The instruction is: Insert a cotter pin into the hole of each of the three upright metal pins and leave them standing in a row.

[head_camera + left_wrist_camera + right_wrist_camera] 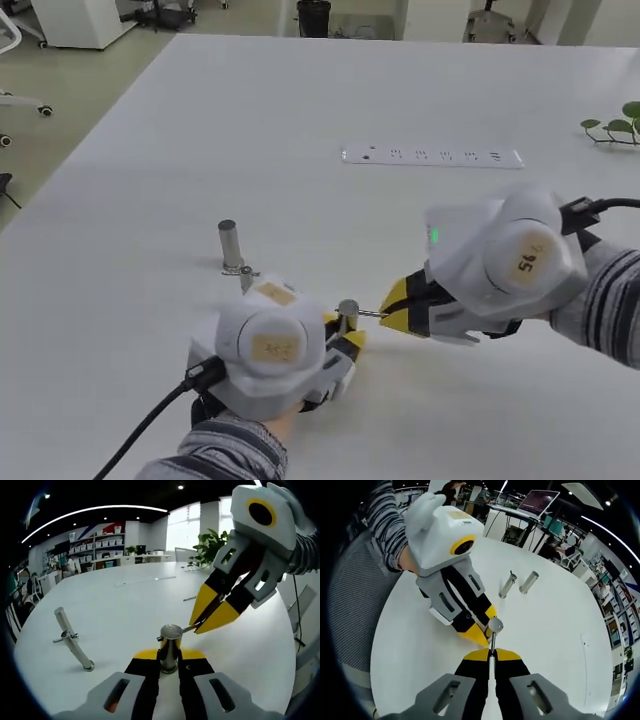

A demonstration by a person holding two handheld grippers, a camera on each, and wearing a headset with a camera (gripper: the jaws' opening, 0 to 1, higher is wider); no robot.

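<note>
L side first: the left gripper (170,656) has its jaws clamped on the lower half of the metal pin (170,642), bottom centre of the left gripper view. The pin stands upright on the table (300,130), with its cap clear above the yellow tips.

R side: the right gripper (198,625) comes in from the upper right of that view. Its jaws are pressed together on the cotter pin (187,628) — only a short bit shows past the tips. That bit lies level and meets the metal pin just under the cap. Can't tell whether it's through the hole.

In the right gripper view the cotter pin runs straight up from the pinched tips to the cap at frame centre.

The second pin (507,584) and third pin (529,582) stand side by side above centre in that view — well apart from both grippers.

A power strip (432,155) lies upper right of centre in the head view.
</note>
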